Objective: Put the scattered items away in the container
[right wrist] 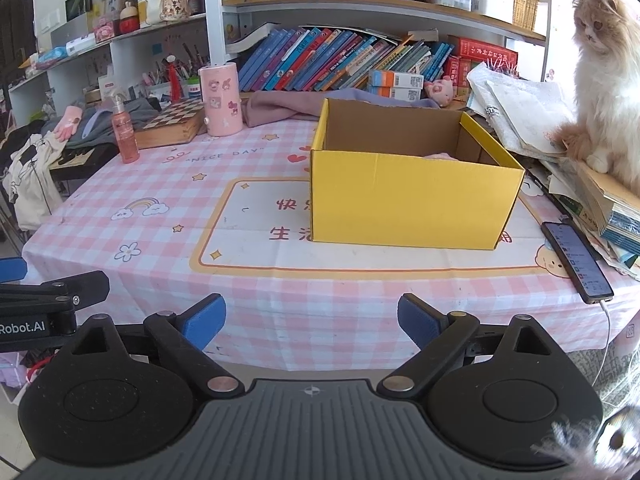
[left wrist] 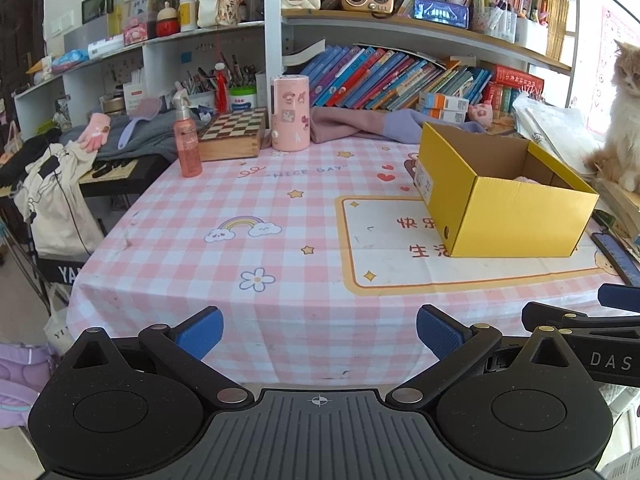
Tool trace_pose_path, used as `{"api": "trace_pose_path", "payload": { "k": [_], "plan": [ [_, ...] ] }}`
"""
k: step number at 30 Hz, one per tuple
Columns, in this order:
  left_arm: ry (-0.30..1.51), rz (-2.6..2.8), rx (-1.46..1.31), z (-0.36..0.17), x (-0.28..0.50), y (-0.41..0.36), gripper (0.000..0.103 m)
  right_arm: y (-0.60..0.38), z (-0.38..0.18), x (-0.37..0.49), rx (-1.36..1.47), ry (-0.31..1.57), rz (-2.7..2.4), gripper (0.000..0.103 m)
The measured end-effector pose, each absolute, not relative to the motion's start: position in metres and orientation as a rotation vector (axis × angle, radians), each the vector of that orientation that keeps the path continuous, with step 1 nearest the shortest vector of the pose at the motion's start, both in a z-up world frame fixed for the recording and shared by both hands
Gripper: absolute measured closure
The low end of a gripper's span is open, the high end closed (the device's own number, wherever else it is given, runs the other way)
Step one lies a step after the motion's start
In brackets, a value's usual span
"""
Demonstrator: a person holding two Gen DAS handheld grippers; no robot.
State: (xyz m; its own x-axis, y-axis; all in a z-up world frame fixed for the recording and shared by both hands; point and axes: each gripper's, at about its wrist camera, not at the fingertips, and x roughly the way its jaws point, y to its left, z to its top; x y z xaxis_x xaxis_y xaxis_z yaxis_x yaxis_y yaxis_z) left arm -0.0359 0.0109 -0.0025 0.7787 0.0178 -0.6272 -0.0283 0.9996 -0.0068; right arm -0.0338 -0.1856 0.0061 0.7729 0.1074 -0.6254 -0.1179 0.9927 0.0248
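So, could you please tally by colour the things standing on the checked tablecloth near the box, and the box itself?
Yellow: 1, the cardboard box
Pink: 2, the spray bottle and the stickered cylinder
Brown: 1, the chessboard case
Total: 4

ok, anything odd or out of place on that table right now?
A cat sits on the paper stack right beside the yellow box, looking toward it. A phone lies by the table's right edge, cable hanging off. Both the left gripper and right gripper are open and empty.
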Motion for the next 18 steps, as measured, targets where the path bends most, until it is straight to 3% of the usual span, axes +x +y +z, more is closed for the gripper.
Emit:
{"api": "trace_pose_path", "payload": {
  "k": [18],
  "plan": [
    [0.691, -0.009, 0.007, -0.0046, -0.0298, 0.0020, 0.000, -0.1913, 0.0057, -0.0306, -0.008, 0.687, 0.082, 0.006]
  ]
}}
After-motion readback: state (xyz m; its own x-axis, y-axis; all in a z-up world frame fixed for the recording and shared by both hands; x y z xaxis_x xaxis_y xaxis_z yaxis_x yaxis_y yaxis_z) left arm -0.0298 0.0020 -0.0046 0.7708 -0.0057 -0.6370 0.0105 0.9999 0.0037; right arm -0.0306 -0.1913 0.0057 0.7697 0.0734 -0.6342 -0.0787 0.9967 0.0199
